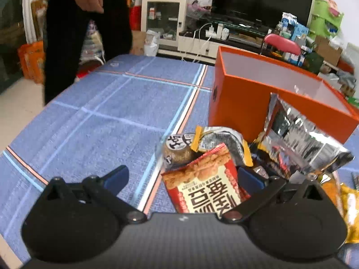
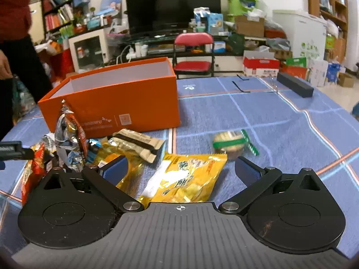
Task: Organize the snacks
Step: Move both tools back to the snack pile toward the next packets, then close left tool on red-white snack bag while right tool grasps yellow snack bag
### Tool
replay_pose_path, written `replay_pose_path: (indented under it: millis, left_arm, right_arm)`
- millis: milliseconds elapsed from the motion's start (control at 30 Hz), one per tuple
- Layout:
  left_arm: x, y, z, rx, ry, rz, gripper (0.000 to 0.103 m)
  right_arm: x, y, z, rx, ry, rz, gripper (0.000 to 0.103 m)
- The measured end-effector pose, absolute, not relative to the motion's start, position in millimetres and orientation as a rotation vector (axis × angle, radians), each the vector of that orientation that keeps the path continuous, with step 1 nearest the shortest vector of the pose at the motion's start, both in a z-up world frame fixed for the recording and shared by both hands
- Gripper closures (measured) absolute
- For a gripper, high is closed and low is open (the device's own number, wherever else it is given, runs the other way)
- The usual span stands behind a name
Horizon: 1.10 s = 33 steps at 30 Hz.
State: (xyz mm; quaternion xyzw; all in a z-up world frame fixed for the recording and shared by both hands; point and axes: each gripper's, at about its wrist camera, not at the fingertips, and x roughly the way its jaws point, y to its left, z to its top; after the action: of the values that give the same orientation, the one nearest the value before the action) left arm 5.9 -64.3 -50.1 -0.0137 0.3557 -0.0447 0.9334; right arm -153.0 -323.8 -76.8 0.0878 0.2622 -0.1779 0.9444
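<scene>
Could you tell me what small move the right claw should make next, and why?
Probably ease the right claw forward and down, then close on the yellow snack bag. Its jaws stand wide open and empty, with the bag lying flat on the cloth between them, apart from the pile. The orange box behind is open on top, ready to receive it.

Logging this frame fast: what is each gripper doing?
Left gripper: open, red snack packet between the jaws, ungripped.
Right gripper: open, above yellow snack bag.
</scene>
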Motion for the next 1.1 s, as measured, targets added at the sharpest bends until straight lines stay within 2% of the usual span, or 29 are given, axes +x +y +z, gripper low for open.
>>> replay_pose_path:
  millis: [233, 600, 767, 900, 1100]
  left_arm:
    - [-1, -83, -64, 0.084, 0.725, -0.097, 0.001]
    - [6, -76, -72, 0.113, 0.730, -0.119, 0.001]
    - [15, -61, -76, 0.117, 0.764, -0.161, 0.001]
    - [18, -49, -86, 0.119, 0.822, -0.159, 0.001]
    - [12, -45, -79, 0.125, 0.740, -0.143, 0.001]
  right_arm:
    - [-137, -306, -92, 0.086, 0.575, -0.434, 0.010]
    - [-113, -319, -114, 0.143, 0.675, -0.464, 0.010]
    - [-113, -334, -123, 0.188, 0.720, -0.428, 0.023]
    - [-115, -339, -121, 0.189, 0.713, -0.429, 0.025]
    - [-116, -336, -121, 0.153, 0.700, -0.409, 0.026]
